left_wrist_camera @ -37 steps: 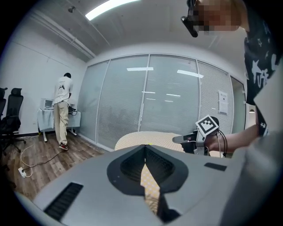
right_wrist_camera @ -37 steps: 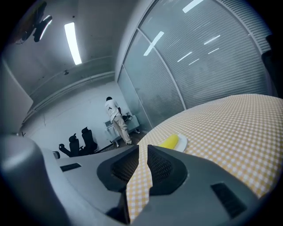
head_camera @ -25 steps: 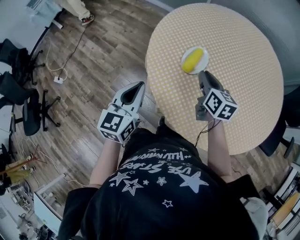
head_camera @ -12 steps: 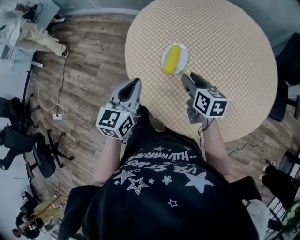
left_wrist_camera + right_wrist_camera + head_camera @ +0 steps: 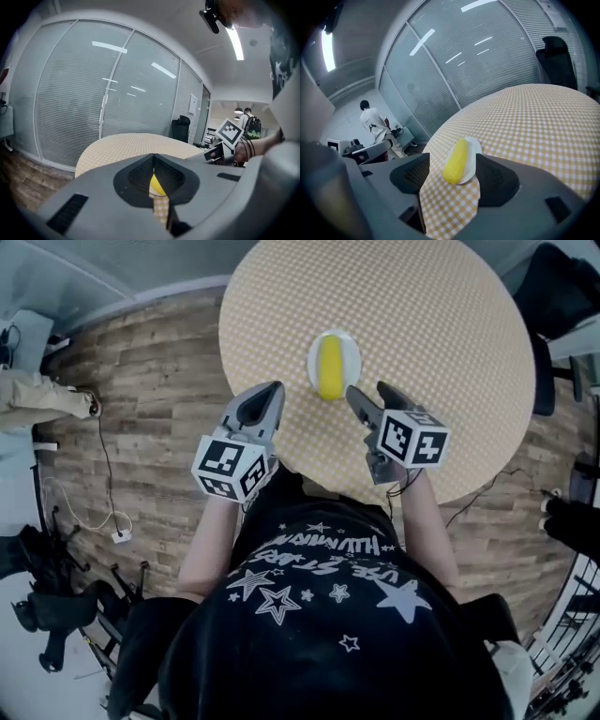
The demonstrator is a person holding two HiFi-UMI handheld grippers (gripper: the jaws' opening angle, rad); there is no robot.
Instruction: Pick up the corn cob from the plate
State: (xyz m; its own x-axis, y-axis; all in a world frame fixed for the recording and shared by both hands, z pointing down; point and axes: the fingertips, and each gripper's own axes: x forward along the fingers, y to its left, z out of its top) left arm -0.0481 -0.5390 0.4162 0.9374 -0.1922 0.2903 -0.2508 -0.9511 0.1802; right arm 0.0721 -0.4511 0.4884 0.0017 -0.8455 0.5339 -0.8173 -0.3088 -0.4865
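Opening wide just now, empty R claw facing corn cob, plate, L claw shut, chair behind

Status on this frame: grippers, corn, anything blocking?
Right gripper just opened wide, empty, aimed at corn cob. Left gripper shut, empty. Cob on plate, untouched. Nothing blocking.

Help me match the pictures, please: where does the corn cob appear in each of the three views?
Head view: the corn cob lies on the white plate, upper centre, just beyond the left tongs and right tongs.
Left gripper view: a yellow sliver at centre, seen through the slit of the closed tongs.
Right gripper view: centre, framed by the open tongs, which have just been opening; nothing gripped.
Shared landmark: the round checkered table.
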